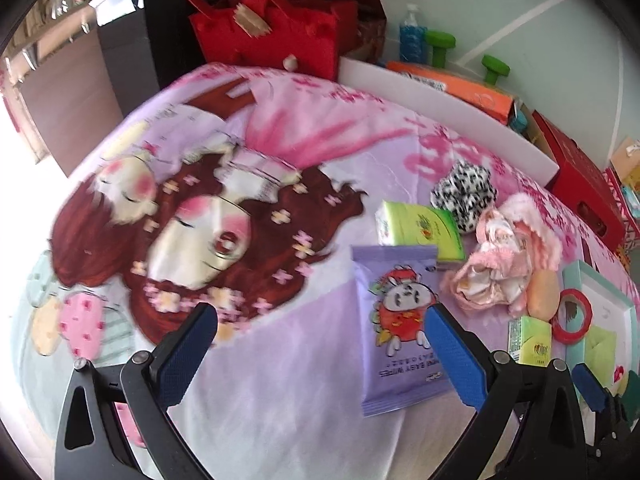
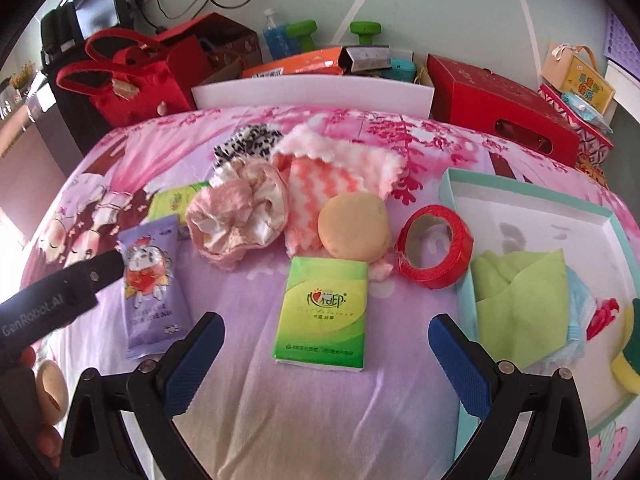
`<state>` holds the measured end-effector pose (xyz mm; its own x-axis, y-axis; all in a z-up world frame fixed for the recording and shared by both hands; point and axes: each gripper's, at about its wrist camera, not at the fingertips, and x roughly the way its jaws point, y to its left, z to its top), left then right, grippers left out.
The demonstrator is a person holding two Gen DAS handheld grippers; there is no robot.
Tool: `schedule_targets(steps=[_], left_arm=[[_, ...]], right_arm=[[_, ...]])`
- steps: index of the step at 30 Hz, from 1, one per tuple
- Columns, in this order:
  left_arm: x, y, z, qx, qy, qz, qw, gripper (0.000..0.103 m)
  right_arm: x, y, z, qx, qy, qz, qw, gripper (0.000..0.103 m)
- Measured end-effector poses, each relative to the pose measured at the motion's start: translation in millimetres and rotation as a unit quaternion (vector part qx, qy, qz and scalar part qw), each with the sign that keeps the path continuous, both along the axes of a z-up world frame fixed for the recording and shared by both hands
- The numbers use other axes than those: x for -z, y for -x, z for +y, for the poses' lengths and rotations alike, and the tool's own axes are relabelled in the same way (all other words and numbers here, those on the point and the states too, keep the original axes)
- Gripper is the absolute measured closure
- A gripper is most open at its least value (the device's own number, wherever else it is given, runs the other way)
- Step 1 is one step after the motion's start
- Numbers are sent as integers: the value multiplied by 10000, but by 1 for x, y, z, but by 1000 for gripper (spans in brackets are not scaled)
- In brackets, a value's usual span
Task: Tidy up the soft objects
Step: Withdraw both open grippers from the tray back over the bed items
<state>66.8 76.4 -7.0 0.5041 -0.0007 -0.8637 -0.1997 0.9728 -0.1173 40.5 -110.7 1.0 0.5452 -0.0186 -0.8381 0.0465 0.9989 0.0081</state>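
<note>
Slick-wrapped packs and loose cloth lie beside a half-filled tray.
Right gripper (image 2: 324, 354) gapes wide and empty, its fingers either side of the green tissue pack (image 2: 323, 314); left gripper (image 1: 320, 354) likewise, near the purple wipes pack (image 1: 402, 330); closing off-centre could squirt a pack aside; tray (image 2: 532, 196) stands just right.

On the table (image 2: 304, 420), the tissue pack (image 2: 322, 314) lies nearest, in the middle. Left of it lies the wipes pack (image 2: 150, 280), with a second tissue pack (image 2: 176, 200) behind that. Behind the near tissue pack sits the sponge (image 2: 354, 226), on the towel (image 2: 340, 168); the scrunchie (image 2: 240, 214) is left of the sponge, the tape roll (image 2: 434, 246) right. The tray (image 2: 532, 216) lies far right, holding a folded cloth (image 2: 520, 304).
</note>
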Motion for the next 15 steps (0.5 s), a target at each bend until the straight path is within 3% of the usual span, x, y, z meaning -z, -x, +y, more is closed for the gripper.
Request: schedule_targets(steps=[6,15], left_arm=[[23,-10,-16,140,139,298,9994,0],[23,-12,-32,398,40,233,9989,0]], right_arm=[[18,-6,-2,112,69,222,9997,0],[30,-12,-2,114,154,303,9994,0]])
